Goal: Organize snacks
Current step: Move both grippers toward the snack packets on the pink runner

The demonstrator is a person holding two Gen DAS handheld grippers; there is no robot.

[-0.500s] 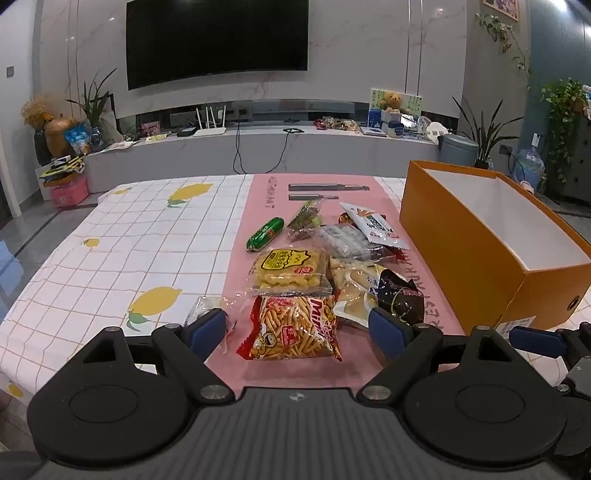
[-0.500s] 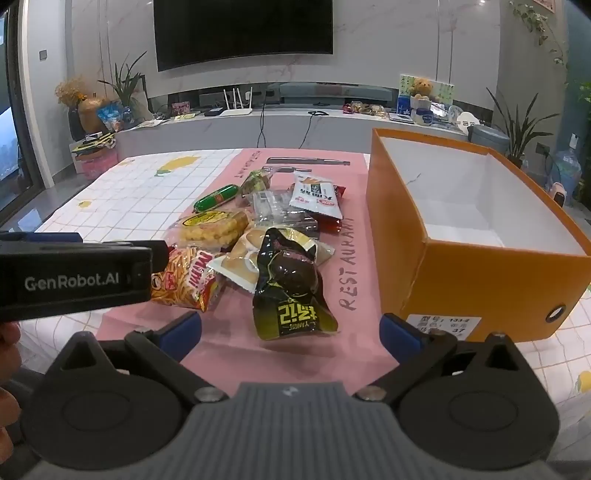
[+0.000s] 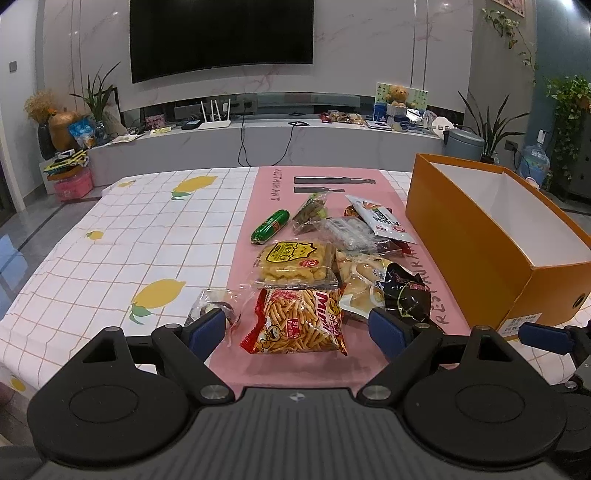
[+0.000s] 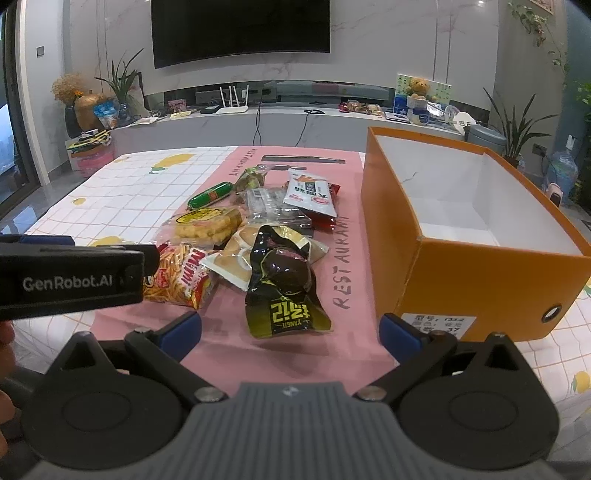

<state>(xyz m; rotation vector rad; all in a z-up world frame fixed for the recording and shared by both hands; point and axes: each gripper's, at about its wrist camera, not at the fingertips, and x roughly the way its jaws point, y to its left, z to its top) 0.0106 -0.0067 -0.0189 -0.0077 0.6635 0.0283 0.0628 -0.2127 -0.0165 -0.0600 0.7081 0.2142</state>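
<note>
Several snack packets lie on a pink mat [image 3: 295, 365] on the table. My left gripper [image 3: 297, 328] is open, just short of the red Mimi stick packet [image 3: 297, 319]. A yellow puff packet [image 3: 295, 264], a green sausage [image 3: 270, 226] and a clear wrapper [image 3: 208, 306] lie around it. My right gripper [image 4: 290, 334] is open, just short of the black packet [image 4: 282, 282]. The Mimi packet [image 4: 181, 275] shows there beside the left gripper's body [image 4: 70, 280]. An open orange box [image 4: 465, 236], white inside, stands to the right; it also shows in the left wrist view [image 3: 491, 236].
The table has a white checked cloth with lemon prints [image 3: 122, 251]. Beyond it a grey TV bench [image 3: 266, 142] with clutter runs under a wall TV [image 3: 221, 35]. Potted plants [image 3: 487, 125] and a water jug stand at the right.
Both grippers have edged slightly forward toward the snack pile. Nothing was picked up.
</note>
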